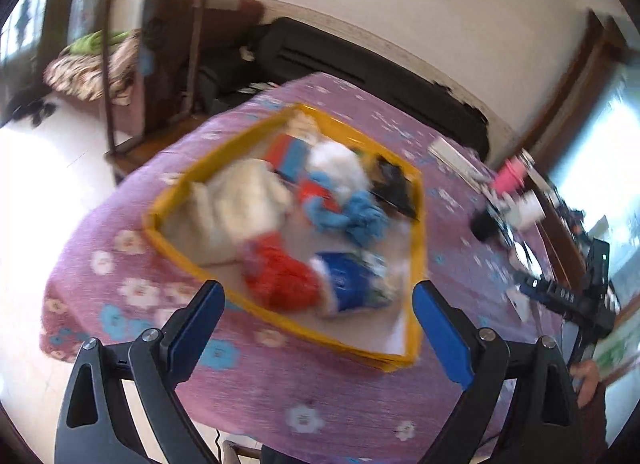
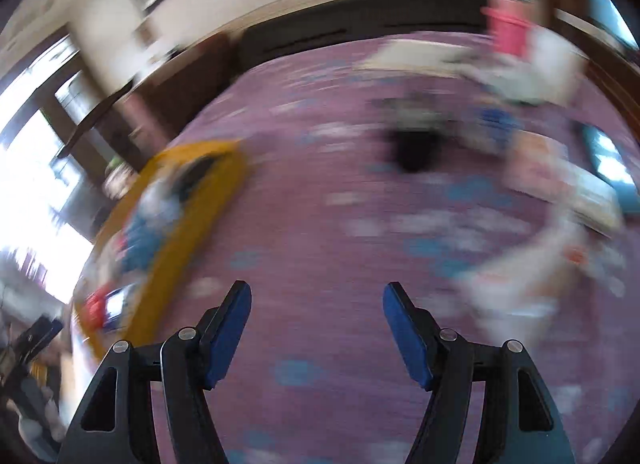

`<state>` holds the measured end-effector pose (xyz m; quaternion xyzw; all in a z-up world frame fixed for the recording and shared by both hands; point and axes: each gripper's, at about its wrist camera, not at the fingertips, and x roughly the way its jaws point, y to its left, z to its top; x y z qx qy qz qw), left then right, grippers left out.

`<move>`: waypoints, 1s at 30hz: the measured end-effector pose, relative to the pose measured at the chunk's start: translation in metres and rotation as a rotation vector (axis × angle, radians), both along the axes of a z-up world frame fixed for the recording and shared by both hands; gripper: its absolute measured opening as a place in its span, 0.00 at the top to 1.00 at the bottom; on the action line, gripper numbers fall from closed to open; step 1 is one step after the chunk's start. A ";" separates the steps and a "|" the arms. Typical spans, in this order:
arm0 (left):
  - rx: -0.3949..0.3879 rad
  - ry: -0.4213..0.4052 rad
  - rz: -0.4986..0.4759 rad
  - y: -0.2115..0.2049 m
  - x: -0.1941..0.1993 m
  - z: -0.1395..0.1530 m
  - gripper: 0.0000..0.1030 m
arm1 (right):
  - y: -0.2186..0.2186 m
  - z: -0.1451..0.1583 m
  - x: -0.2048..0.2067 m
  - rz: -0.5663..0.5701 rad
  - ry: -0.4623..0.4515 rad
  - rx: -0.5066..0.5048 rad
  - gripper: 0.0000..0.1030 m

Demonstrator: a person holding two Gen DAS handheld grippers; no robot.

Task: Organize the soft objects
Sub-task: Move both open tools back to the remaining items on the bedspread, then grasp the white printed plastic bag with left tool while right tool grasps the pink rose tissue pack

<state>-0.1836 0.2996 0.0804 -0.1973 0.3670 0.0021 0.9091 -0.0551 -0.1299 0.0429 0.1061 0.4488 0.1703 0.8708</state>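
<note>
Over the purple flower-print cloth covering the tabletop (image 1: 280, 392), both views smeared by motion. Left tongs (image 1: 318, 328) stand wide apart, nothing between them, hovering above the near rim of the yellow-edged shallow fabric bin (image 1: 416, 264). Right tongs (image 2: 316, 324) likewise apart and empty, over bare cloth with the bin off to their left. Risk, as I judge it: moving this fast with blurred sight, either tong could clip the bin's soft rim and drag or fold it, spilling the pile; a hasty pinch might also catch two items at once. Contents heaped inside the bin: cream fluffy plush (image 1: 240, 204), white fuzzy ball (image 1: 340, 168), crumpled light-blue cloth (image 1: 352, 220), red knitted piece (image 1: 280, 280), blue pouch (image 1: 348, 280), a black item at the far corner (image 1: 394, 184). All look limp, overlapping, loosely piled.
</note>
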 end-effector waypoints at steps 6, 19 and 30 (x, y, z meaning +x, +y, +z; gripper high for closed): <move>0.030 0.015 -0.122 -0.058 0.014 0.000 0.08 | -0.115 -0.005 0.012 -0.288 -0.017 -0.079 0.29; 0.108 0.077 -0.327 -0.160 0.037 -0.005 0.08 | -0.045 -0.036 0.044 -0.014 0.040 0.005 0.35; 0.120 0.108 -0.427 -0.193 0.062 -0.013 0.08 | -0.125 0.011 0.081 -0.201 -0.032 -0.022 0.26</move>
